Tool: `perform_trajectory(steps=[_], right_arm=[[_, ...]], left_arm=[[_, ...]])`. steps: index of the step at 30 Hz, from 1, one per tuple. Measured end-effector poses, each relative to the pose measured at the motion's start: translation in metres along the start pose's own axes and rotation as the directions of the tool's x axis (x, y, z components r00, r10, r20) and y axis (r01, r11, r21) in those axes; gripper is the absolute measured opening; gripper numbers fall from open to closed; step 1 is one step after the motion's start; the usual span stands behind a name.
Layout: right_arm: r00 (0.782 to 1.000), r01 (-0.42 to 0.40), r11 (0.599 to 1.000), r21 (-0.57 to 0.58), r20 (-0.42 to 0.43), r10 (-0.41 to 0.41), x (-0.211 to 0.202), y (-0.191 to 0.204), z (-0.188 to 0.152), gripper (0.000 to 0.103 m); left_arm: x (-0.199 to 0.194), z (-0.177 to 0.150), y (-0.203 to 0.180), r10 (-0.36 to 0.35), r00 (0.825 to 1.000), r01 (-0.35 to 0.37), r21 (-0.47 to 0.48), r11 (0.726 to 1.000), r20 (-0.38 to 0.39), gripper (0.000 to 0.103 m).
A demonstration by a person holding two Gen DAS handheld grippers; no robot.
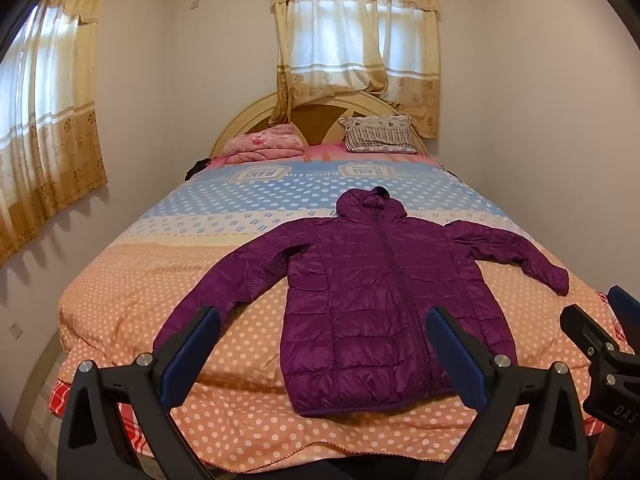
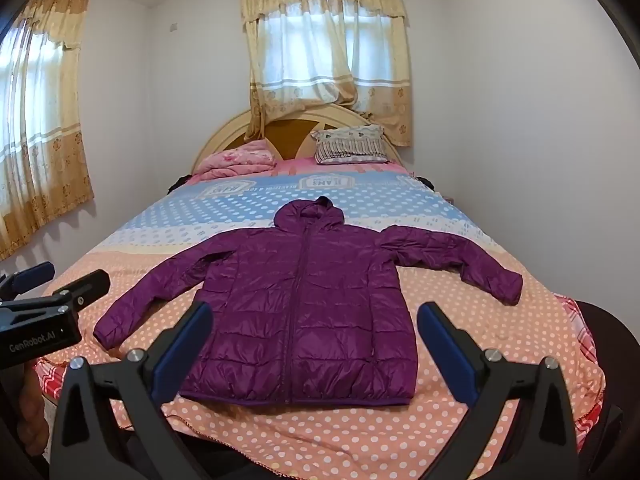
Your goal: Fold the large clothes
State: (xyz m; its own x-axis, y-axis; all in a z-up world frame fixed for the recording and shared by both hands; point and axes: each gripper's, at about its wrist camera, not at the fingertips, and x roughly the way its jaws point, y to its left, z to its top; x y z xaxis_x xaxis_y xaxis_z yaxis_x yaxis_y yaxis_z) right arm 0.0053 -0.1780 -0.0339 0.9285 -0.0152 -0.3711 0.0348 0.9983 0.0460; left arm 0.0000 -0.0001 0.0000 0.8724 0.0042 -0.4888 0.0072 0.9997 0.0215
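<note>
A purple hooded puffer jacket (image 1: 372, 280) lies flat and zipped on the bed, front up, both sleeves spread out, hood toward the headboard; it also shows in the right wrist view (image 2: 308, 300). My left gripper (image 1: 324, 344) is open and empty, held above the foot of the bed before the jacket's hem. My right gripper (image 2: 314, 344) is open and empty, also before the hem. The right gripper shows at the right edge of the left wrist view (image 1: 600, 320), the left gripper at the left edge of the right wrist view (image 2: 52, 284).
The bed has a polka-dot cover (image 1: 160, 280), a folded pink blanket (image 1: 264, 146) and a pillow (image 1: 380, 134) by the round headboard (image 1: 248, 120). Curtained windows stand behind (image 1: 352, 40) and on the left wall (image 1: 44, 120). A white wall runs along the bed's right side.
</note>
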Motion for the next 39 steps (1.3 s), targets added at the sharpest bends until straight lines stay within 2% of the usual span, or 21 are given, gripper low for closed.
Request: perform_trajectory(steps=[4, 6, 39], right_arm=[[1.0, 0.008, 1.0, -0.006, -0.017, -0.008, 0.0037, 0.0019, -0.0005, 0.103], [1.0, 0.008, 1.0, -0.007, -0.017, -0.008, 0.0046, 0.0027, -0.0009, 0.103], [0.999, 0.003, 1.0, -0.005, -0.035, -0.004, 0.0079, -0.0001, -0.0041, 0.103]], left_arm=[[0.0003, 0.0003, -0.0006, 0.011, 1.0, -0.011, -0.003, 1.0, -0.003, 0.102], [0.0001, 0.0003, 0.004, -0.009, 1.0, 0.009, -0.025, 1.0, -0.001, 0.102], [-0.0003, -0.0017, 0.0047, -0.004, 1.0, 0.004, -0.012, 1.0, 0.006, 0.102]])
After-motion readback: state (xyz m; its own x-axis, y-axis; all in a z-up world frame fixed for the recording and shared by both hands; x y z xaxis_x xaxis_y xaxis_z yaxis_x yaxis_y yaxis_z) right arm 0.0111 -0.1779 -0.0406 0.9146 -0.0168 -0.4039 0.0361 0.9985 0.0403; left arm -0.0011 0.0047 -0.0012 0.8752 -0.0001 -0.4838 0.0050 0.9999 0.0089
